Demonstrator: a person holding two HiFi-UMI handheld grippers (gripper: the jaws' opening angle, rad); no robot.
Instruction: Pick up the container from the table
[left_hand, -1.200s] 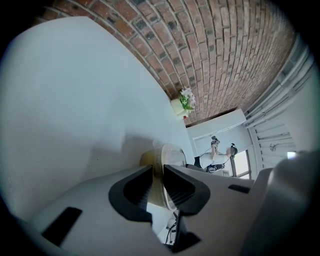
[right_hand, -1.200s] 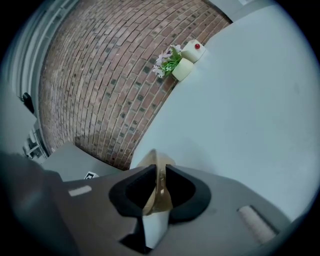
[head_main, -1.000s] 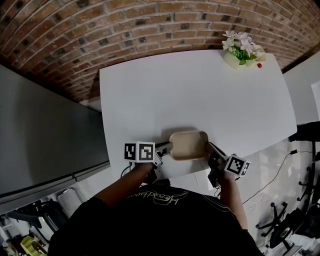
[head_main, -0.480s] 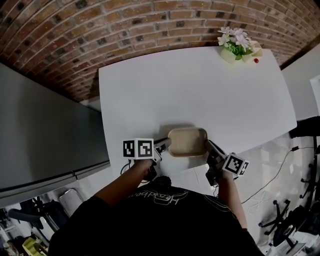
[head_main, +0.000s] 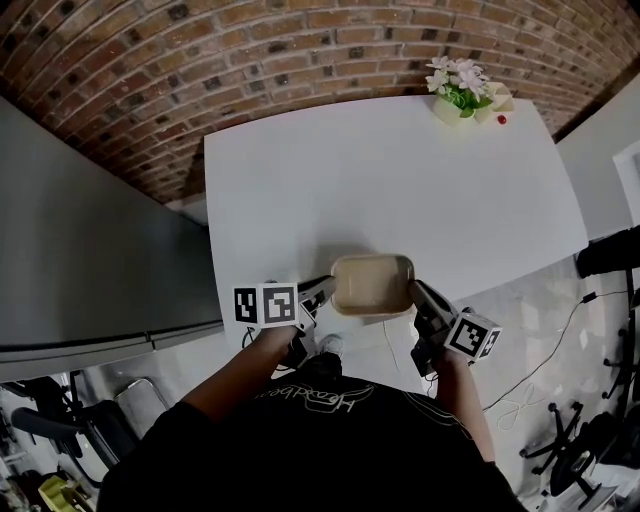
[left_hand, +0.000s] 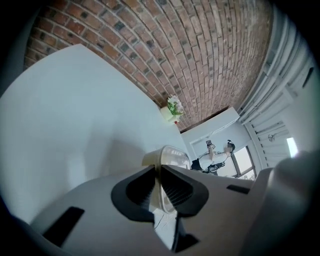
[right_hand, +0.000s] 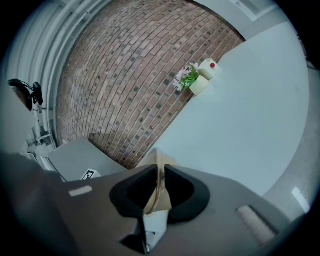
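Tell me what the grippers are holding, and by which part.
Both hold the shallow beige rectangular container: left gripper shut on its left rim, right gripper on its right rim.

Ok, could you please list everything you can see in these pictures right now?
table: one, white, centre
container: one, beige, at the table's near edge
flower pot: one, pale with white flowers, far right corner of the table
small box: one, white with a red dot, beside the flower pot
brick wall: one, red-brown, behind the table
cabinet: one, grey, left of the table
left gripper: one, shut on the container's left rim
right gripper: one, shut on its right rim
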